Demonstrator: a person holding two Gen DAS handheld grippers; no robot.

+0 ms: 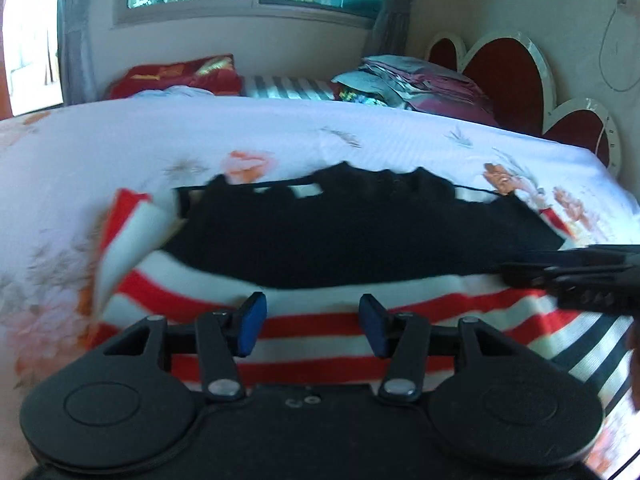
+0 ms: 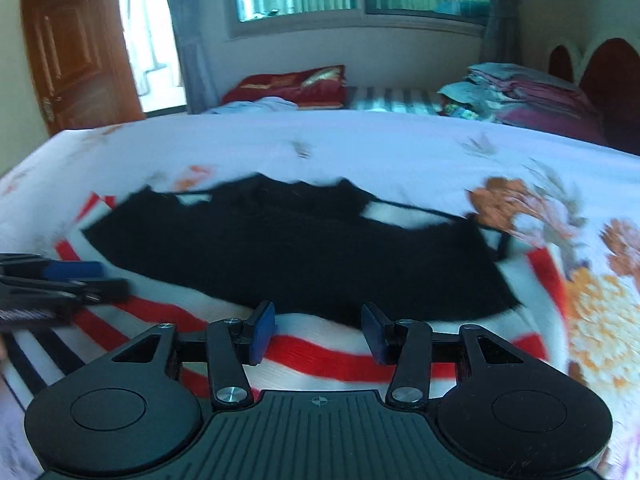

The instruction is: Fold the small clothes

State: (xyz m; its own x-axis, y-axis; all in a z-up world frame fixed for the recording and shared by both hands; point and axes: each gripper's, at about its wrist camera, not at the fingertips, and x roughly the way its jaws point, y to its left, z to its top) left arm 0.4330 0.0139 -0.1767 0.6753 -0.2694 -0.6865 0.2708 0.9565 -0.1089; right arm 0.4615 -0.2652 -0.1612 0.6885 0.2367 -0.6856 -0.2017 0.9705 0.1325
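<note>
A small sweater lies flat on the bed, with a black upper part (image 1: 340, 236) and red and white stripes (image 1: 320, 344) nearest me; black and white stripes show at its near right. It also shows in the right wrist view (image 2: 296, 248). My left gripper (image 1: 312, 328) is open and empty, just above the striped part. My right gripper (image 2: 318, 334) is open and empty over the edge where black meets stripes. The right gripper's fingers (image 1: 568, 276) reach in from the right in the left wrist view. The left gripper's fingers (image 2: 68, 280) reach in from the left in the right wrist view.
The bed sheet (image 1: 280, 136) is white with orange flowers. A red pillow (image 1: 180, 76) and a pile of folded bedding (image 1: 412, 84) lie at the far edge. A red headboard (image 1: 512, 76) is at the right. A wooden door (image 2: 76, 56) stands at the far left.
</note>
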